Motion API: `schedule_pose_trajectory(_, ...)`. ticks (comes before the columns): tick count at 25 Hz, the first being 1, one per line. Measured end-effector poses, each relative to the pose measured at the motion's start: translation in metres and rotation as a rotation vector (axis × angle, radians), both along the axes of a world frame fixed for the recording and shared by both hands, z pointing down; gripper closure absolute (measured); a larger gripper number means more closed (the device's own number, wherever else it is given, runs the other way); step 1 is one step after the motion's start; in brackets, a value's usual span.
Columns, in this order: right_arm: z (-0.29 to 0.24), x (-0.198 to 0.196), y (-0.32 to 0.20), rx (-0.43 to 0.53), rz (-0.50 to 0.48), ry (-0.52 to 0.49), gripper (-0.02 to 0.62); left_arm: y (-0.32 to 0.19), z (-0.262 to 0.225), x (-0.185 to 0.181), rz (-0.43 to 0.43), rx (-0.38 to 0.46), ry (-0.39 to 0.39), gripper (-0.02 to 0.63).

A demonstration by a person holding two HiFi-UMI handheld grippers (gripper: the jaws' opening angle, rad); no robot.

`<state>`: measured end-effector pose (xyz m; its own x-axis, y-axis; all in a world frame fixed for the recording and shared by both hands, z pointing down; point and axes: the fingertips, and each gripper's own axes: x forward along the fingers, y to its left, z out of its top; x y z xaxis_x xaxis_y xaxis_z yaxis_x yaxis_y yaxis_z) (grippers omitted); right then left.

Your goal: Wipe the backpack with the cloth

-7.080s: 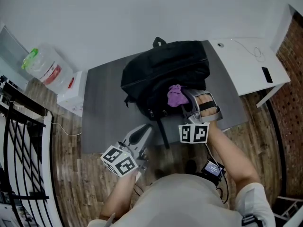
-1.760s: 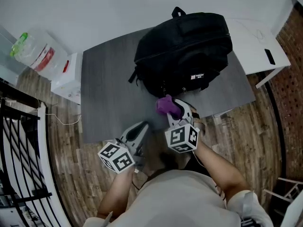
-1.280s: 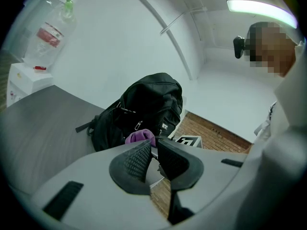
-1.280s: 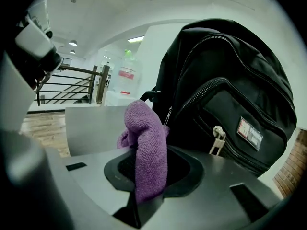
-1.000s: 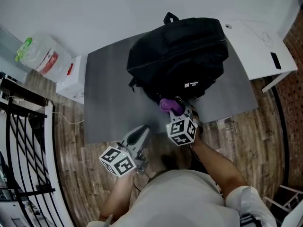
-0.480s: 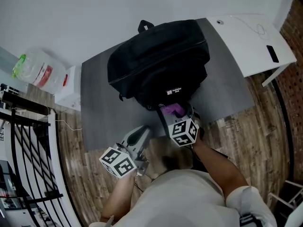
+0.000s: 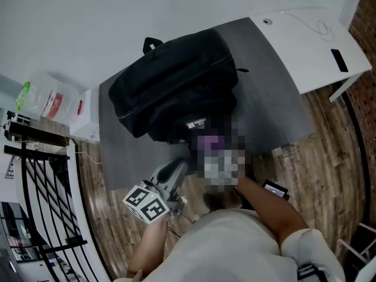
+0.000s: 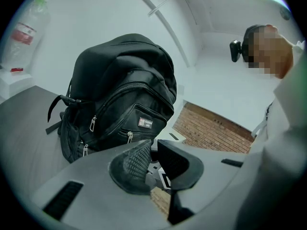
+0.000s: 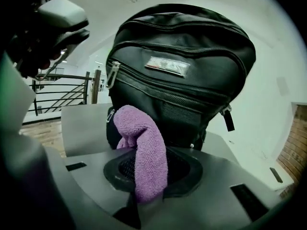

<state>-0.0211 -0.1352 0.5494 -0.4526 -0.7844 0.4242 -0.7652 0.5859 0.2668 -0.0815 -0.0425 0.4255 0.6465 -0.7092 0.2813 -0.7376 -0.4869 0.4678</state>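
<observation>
Right hand-held gripper [image 9: 149, 172] clamps a purple terry cloth [image 9: 140, 140]. The black fabric backpack [image 9: 182, 71] lies on the grey bench [image 7: 270, 93] directly ahead, front pocket nearest. Left hand-held gripper [image 8: 151, 163] is narrowly open, empty, and farther off.

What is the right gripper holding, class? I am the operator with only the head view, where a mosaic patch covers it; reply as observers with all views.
Observer: The right gripper is shut on a purple cloth that sticks up between its jaws.
Operator: Where is the cloth against the backpack?
Observer: Its tip stands before the lower front of the backpack, below the label; contact cannot be told.
Operator: And the left gripper?
Observer: The left gripper holds nothing; its jaws stand slightly apart.
</observation>
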Motion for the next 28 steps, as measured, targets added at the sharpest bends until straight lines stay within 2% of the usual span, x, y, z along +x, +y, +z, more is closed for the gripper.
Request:
schedule_pose_trajectory(3, 0.003, 0.015, -0.013, 0.007, -0.020, 0.010, 0.503, -0.005, 0.004, 0.013, -0.004, -0.012, -0.014, 0.565)
schedule_pose_trajectory(6, 0.005, 0.015, -0.014, 0.034, -0.078, 0.033, 0.503, -0.009, 0.003, 0.025, -0.010, -0.017, -0.026, 0.565)
schedule_pose_trajectory(13, 0.012, 0.024, -0.027, 0.065, -0.145, 0.081, 0.503, -0.018, 0.001, 0.037, -0.030, -0.009, -0.060, 0.565)
schedule_pose_trajectory(19, 0.015, 0.044, -0.052, 0.088, -0.135, 0.120, 0.503, -0.031, -0.008, 0.041, -0.041, 0.029, -0.086, 0.565)
schedule_pose_trajectory(23, 0.011, 0.047, -0.064, 0.112, -0.175, 0.154, 0.503, -0.040, -0.014, 0.046, -0.035, 0.057, -0.100, 0.565)
schedule_pose_trajectory(28, 0.008, 0.049, -0.068, 0.111, -0.206, 0.156, 0.503, -0.050, -0.026, 0.048, -0.031, 0.111, -0.163, 0.565)
